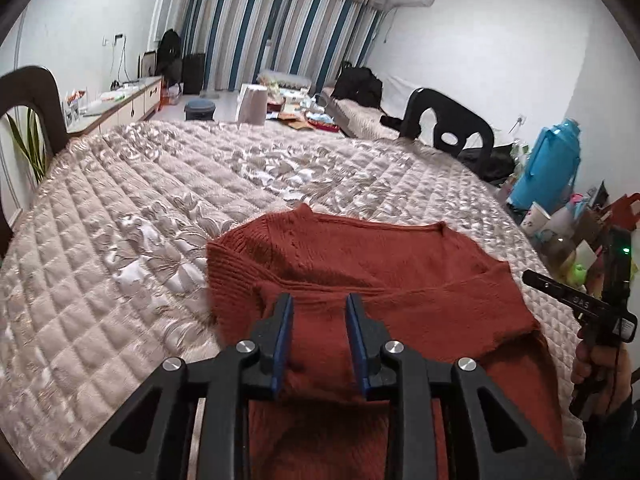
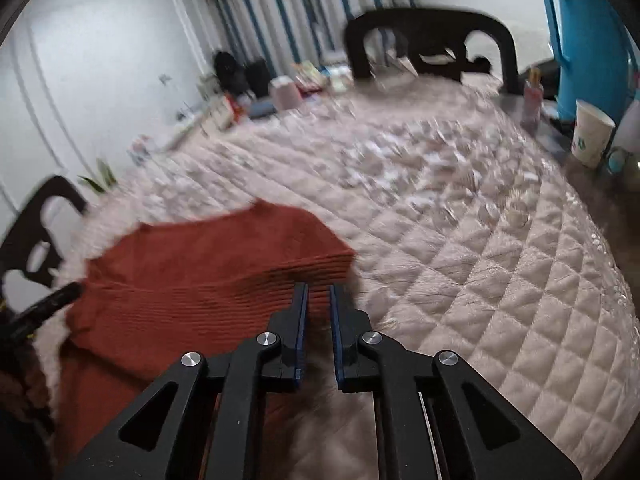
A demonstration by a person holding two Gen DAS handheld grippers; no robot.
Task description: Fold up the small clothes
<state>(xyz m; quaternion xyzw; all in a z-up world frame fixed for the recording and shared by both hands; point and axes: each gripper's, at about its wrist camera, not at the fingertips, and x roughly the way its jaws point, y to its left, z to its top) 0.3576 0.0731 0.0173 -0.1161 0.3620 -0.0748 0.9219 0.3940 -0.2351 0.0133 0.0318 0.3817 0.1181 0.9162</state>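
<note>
A rust-red knit sweater (image 1: 380, 272) lies spread on the quilted beige cover (image 1: 160, 200), its V-neck towards the far side. My left gripper (image 1: 318, 304) stands open just over the sweater's near left part; red knit shows in the gap, and the blue pads do not press on it. In the right wrist view the sweater (image 2: 200, 264) lies to the left. My right gripper (image 2: 319, 292) has its jaws close together, with the ribbed edge filling the narrow gap at the tips. The left wrist view shows the right gripper's body (image 1: 580, 304) held in a hand at the sweater's right side.
Dark chairs stand at the far side (image 1: 448, 124) and at the left (image 1: 32, 96). A blue thermos (image 2: 588, 40), a paper cup (image 2: 592, 136) and small clutter (image 1: 560, 232) crowd the right edge. The quilted cover (image 2: 480, 260) stretches beyond the sweater.
</note>
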